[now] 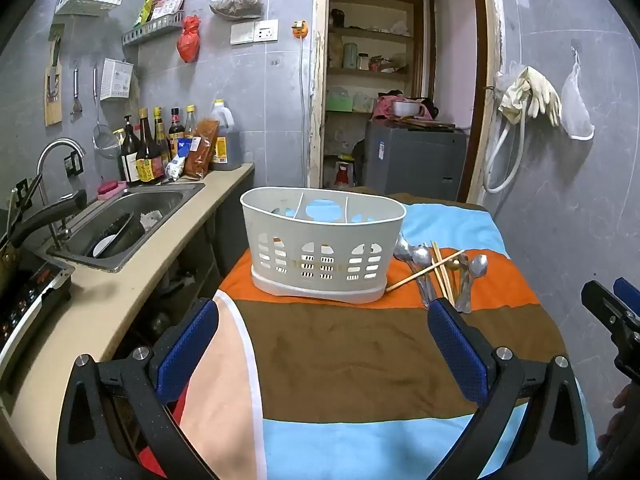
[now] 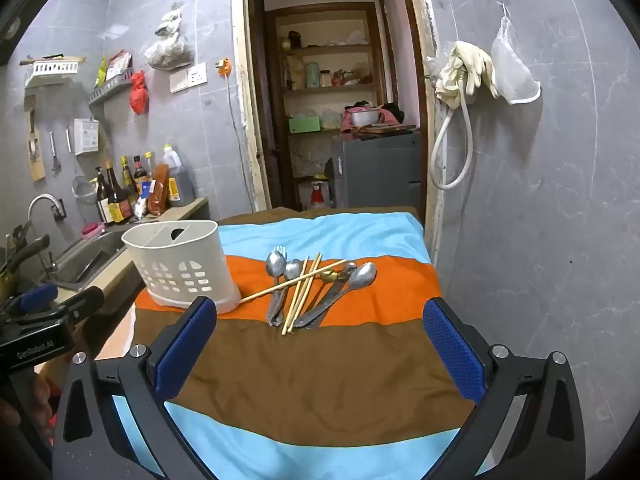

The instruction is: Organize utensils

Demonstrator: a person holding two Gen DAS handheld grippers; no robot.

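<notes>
1. The left wrist view looks forward over the striped cloth (image 1: 352, 352), facing the basket (image 1: 320, 240) closely.
2. The right wrist view looks from further right; both share basket, spoons (image 2: 320, 284) and doorway.

Fork (image 2: 281, 249) mostly behind spoons (image 2: 276, 262); caddy (image 1: 322, 240) compartment contents unclear.

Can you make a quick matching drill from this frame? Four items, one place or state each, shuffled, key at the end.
Items:
1. white caddy
2. utensil pile
3. rubber gloves
4. right gripper

Places/states:
A. hanging on the wall right of the doorway
B. open, holding nothing, over the brown stripe
C. upright on the cloth, nearest the sink
D. loose heap on the orange stripe

Pairs: 1-C, 2-D, 3-A, 4-B
</notes>
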